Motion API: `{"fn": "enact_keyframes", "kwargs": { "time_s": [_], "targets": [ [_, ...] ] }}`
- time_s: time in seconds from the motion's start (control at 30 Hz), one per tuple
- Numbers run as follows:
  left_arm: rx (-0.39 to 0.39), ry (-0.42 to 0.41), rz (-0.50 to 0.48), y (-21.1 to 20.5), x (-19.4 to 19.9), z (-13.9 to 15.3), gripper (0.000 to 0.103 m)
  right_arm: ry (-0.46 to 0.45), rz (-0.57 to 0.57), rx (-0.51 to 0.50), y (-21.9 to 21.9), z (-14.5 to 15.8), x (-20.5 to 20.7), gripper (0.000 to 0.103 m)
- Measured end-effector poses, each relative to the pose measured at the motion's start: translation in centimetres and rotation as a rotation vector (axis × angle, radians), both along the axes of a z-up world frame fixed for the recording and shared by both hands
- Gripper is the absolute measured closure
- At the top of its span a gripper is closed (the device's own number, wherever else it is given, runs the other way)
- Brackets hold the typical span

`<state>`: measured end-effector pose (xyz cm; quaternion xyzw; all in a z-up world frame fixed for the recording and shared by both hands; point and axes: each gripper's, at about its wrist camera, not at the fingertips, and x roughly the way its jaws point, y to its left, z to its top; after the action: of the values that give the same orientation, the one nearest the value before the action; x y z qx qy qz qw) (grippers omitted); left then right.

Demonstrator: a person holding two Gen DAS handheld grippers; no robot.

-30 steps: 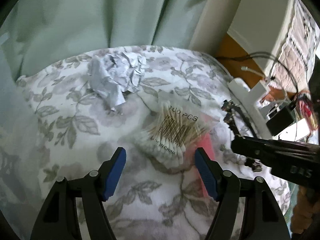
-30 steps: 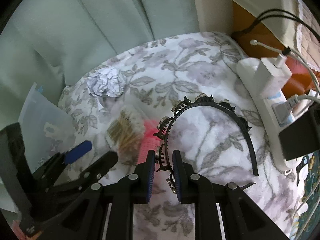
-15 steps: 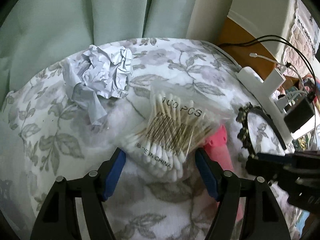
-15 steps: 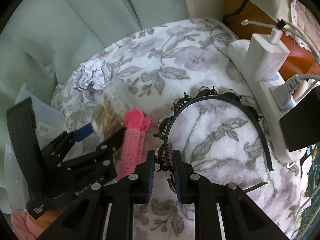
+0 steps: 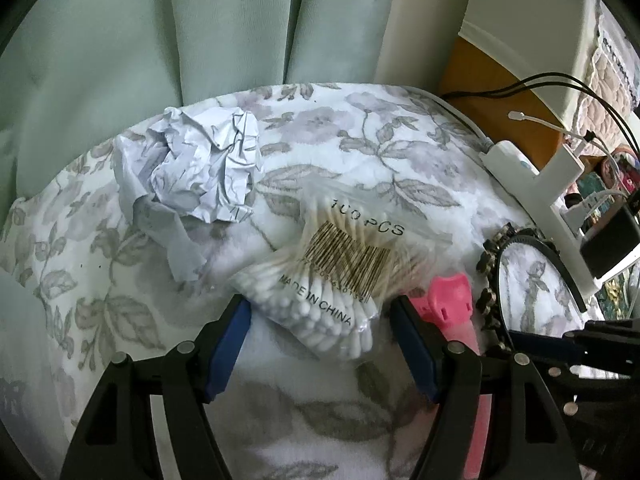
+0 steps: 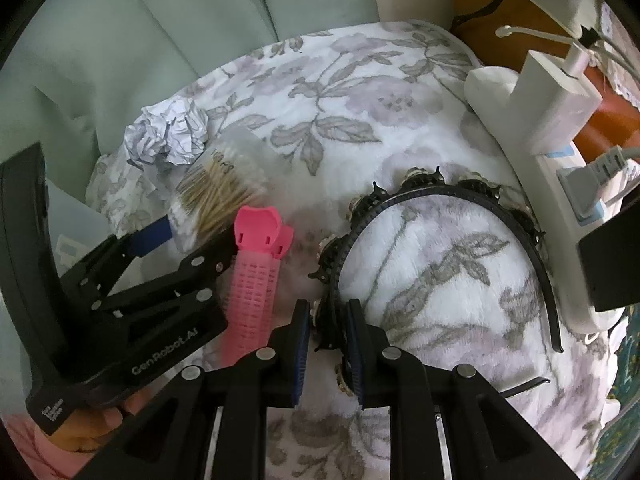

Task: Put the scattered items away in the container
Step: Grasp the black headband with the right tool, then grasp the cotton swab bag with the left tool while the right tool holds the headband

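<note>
A clear bag of cotton swabs (image 5: pixel 336 276) lies on the floral blanket (image 5: pixel 360 152). My left gripper (image 5: pixel 320 344) is open, its blue pads either side of the bag's near end. A crumpled paper ball (image 5: pixel 200 168) lies beyond to the left. A pink hair roller clip (image 6: pixel 256 276) lies just right of the swabs. My right gripper (image 6: pixel 327 344) is shut on the near end of a black jewelled headband (image 6: pixel 440 200) that rests on the blanket. The left gripper also shows in the right wrist view (image 6: pixel 188 236).
A white power strip (image 6: pixel 560 216) with plugs, a white charger (image 6: pixel 552 96) and cables runs along the blanket's right edge. A pale green curtain (image 5: pixel 200 32) hangs behind. A clear plastic container (image 6: pixel 76 232) shows at the far left behind the left gripper.
My left gripper has moved forward and lower, so the swab bag now sits between its open pads. My right gripper stays shut on the headband and has shifted forward with it.
</note>
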<state>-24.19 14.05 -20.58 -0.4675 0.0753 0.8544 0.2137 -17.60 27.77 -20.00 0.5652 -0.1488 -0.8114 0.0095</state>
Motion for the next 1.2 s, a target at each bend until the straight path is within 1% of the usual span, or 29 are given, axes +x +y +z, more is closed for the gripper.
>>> {"fn": "enact_keyframes", "kwargs": {
  "time_s": [0.17, 0.23, 0.3, 0.33, 0.43, 0.5, 0.6, 0.67, 0.7, 0.9, 1.13, 1.2],
  "targets": [
    [0.01, 0.004, 0.005, 0.0, -0.2, 0.2, 0.03, 0.005, -0.002, 0.004, 0.0, -0.1, 0.0, 0.081],
    [0.014, 0.004, 0.008, 0.0, -0.2, 0.2, 0.032, 0.006, -0.003, 0.002, 0.1, -0.1, 0.1, 0.081],
    [0.015, 0.004, 0.01, -0.1, -0.1, 0.4, 0.041, 0.004, -0.005, -0.001, 0.1, -0.1, 0.2, 0.082],
    [0.015, 0.004, 0.011, -0.2, 0.0, 0.4, 0.043, 0.003, -0.006, -0.002, 0.2, 0.0, 0.2, 0.083],
    [0.016, -0.001, 0.012, -0.3, 0.2, 0.6, 0.053, 0.002, -0.008, -0.008, 0.3, 0.0, 0.3, 0.083],
    [0.021, -0.007, 0.015, -0.4, 0.3, 0.6, 0.064, 0.001, -0.011, -0.01, 0.3, 0.1, 0.6, 0.084],
    [0.034, -0.017, 0.018, -0.7, 0.6, 0.8, 0.074, -0.002, -0.014, -0.012, 0.4, 0.2, 0.9, 0.083],
    [0.052, -0.024, 0.021, -1.1, 0.8, 0.9, 0.078, -0.003, -0.016, -0.014, 0.4, 0.3, 1.2, 0.083],
    [0.066, -0.029, 0.027, -1.3, 0.9, 0.9, 0.081, -0.004, -0.017, -0.015, 0.5, 0.3, 1.3, 0.083],
    [0.102, -0.04, 0.056, -2.3, 1.6, 1.2, 0.088, -0.006, -0.025, -0.022, 0.5, 0.6, 1.8, 0.083],
    [0.129, -0.024, 0.083, -3.4, 2.7, 2.4, 0.092, -0.004, -0.036, -0.034, 0.5, 0.9, 2.3, 0.083],
    [0.139, -0.018, 0.085, -3.7, 3.0, 2.9, 0.093, 0.0, -0.043, -0.04, 0.5, 1.5, 2.7, 0.083]
  ]
}}
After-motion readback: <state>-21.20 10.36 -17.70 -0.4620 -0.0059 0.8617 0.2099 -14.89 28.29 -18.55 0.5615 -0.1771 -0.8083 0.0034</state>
